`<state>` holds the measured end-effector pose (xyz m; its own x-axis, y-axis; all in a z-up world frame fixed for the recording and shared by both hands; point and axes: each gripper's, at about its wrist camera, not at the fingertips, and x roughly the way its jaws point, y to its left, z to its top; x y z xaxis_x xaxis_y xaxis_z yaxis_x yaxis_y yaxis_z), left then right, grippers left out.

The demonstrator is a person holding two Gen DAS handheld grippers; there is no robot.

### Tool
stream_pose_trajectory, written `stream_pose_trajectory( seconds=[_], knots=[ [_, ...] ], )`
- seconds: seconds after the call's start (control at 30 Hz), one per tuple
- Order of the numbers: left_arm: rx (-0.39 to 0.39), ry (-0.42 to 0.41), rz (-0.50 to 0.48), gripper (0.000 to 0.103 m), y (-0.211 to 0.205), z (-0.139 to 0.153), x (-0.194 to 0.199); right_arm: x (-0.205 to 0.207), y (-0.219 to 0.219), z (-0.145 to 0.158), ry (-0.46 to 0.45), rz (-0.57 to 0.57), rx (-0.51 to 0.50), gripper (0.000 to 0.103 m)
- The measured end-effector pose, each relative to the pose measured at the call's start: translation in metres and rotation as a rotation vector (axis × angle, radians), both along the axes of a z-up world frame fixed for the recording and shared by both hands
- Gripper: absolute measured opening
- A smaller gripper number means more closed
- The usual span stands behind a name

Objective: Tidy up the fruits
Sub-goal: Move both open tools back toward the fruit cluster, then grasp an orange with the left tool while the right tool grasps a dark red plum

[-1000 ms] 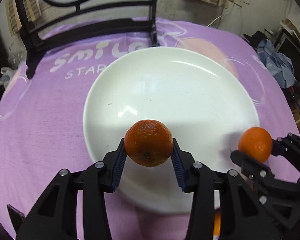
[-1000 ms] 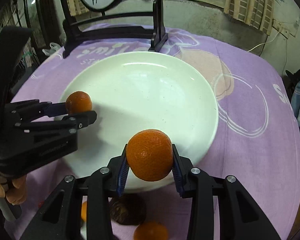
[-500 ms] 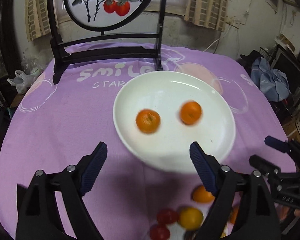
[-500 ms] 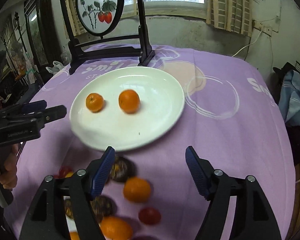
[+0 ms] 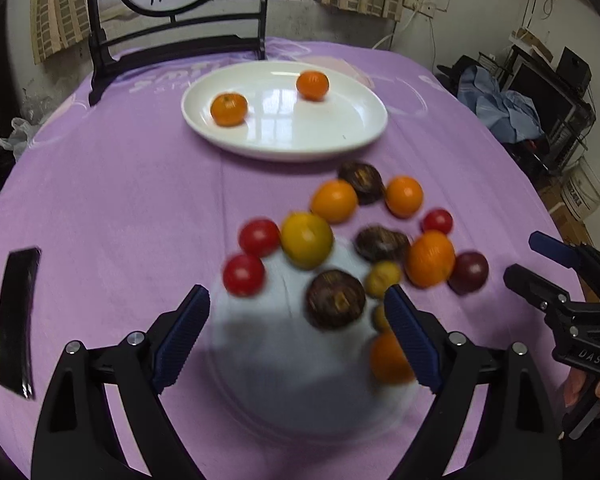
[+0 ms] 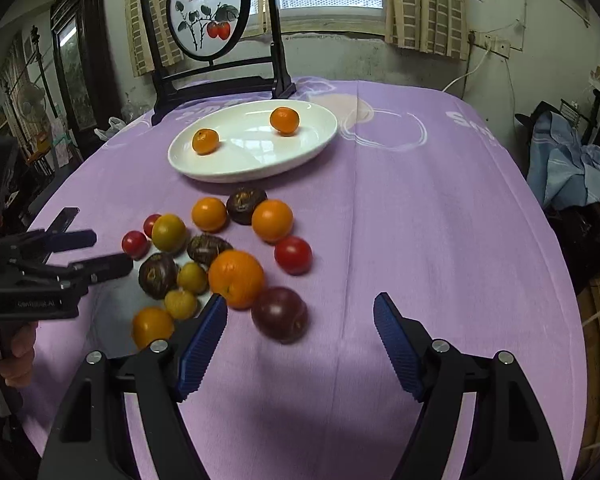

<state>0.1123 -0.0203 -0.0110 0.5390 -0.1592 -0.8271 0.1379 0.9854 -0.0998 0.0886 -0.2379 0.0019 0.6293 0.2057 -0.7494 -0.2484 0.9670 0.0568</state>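
Status: sorting is at an early stage. Two oranges lie on the white plate (image 6: 255,168): the left orange (image 6: 205,141) at about 9 o'clock on the plate and the right orange (image 6: 284,121) at about 1 o'clock, well apart from each other.

Remaining: a loose pile of fruit (image 6: 219,264) on the purple tablecloth (image 6: 420,220), at 6 o'clock from the plate. The pile holds several more oranges, red tomatoes, small yellow fruits and dark brown and purple fruits, many touching one another. None of these is on the plate yet.

Left gripper (image 5: 295,336): jaws opening, nothing between the pads; a dark fruit (image 5: 335,299) lies on the cloth beneath the gap.

Right gripper (image 6: 300,344): jaws wide apart and empty; the purple fruit (image 6: 279,313) lies just ahead of the gap, with a large orange (image 6: 236,278) at its 11 o'clock
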Motion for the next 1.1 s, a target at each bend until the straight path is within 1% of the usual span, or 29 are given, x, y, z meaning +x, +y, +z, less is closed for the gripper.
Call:
stream_pose_trajectory(
  seconds=[0.1, 0.17, 0.3, 0.4, 0.5, 0.53, 0.57, 0.6, 0.63, 0.67, 0.7, 0.77, 0.87, 0.97, 1.03, 1.1],
  knots=[
    [0.003, 0.015, -0.019, 0.087, -0.01, -0.006, -0.013, -0.008, -0.005, -0.003, 0.007, -0.02, 0.043, 0.077],
    [-0.008, 0.028, -0.023, 0.087, -0.016, -0.008, -0.019, -0.014, -0.008, -0.008, 0.019, -0.026, 0.066, 0.077],
    [-0.025, 0.041, -0.049, 0.087, -0.027, -0.009, -0.026, -0.022, -0.01, -0.017, 0.032, -0.027, 0.074, 0.077],
    [-0.018, 0.056, -0.084, 0.087, -0.038, -0.014, -0.027, -0.028, -0.014, -0.021, 0.041, -0.028, 0.088, 0.077],
    [0.004, 0.074, -0.088, 0.087, -0.046, -0.022, -0.022, -0.031, -0.019, -0.021, 0.039, -0.033, 0.101, 0.077],
    [0.0, 0.085, -0.085, 0.083, -0.048, -0.025, -0.021, -0.032, -0.02, -0.021, 0.039, -0.032, 0.102, 0.077],
    [-0.01, 0.098, -0.086, 0.073, -0.049, -0.028, -0.019, -0.032, -0.021, -0.022, 0.039, -0.032, 0.104, 0.077],
    [-0.018, 0.114, -0.089, 0.068, -0.05, -0.03, -0.018, -0.033, -0.021, -0.022, 0.04, -0.03, 0.105, 0.077],
    [-0.024, 0.137, -0.093, 0.057, -0.052, -0.035, -0.016, -0.032, -0.02, -0.022, 0.043, -0.027, 0.104, 0.077],
    [-0.01, 0.126, -0.09, 0.052, -0.053, -0.035, -0.016, -0.032, -0.019, -0.023, 0.045, -0.024, 0.102, 0.077],
    [-0.007, 0.115, -0.107, 0.047, -0.055, -0.035, -0.017, -0.032, -0.018, -0.023, 0.046, -0.02, 0.099, 0.077],
    [-0.007, 0.123, -0.129, 0.039, -0.058, -0.035, -0.018, -0.032, -0.016, -0.025, 0.048, -0.013, 0.094, 0.077],
    [0.002, 0.129, -0.145, 0.038, -0.056, -0.035, -0.021, -0.025, -0.01, -0.024, 0.048, -0.012, 0.068, 0.077],
    [0.019, 0.125, -0.145, 0.038, -0.05, -0.032, -0.024, -0.013, 0.002, -0.026, 0.068, 0.002, -0.008, 0.08],
    [0.012, 0.124, -0.136, 0.038, -0.038, -0.031, -0.028, -0.003, 0.01, -0.031, 0.085, 0.023, -0.056, 0.08],
    [-0.005, 0.132, -0.125, 0.038, -0.026, -0.031, -0.029, 0.006, 0.014, -0.035, 0.083, 0.031, -0.085, 0.08]
  ],
)
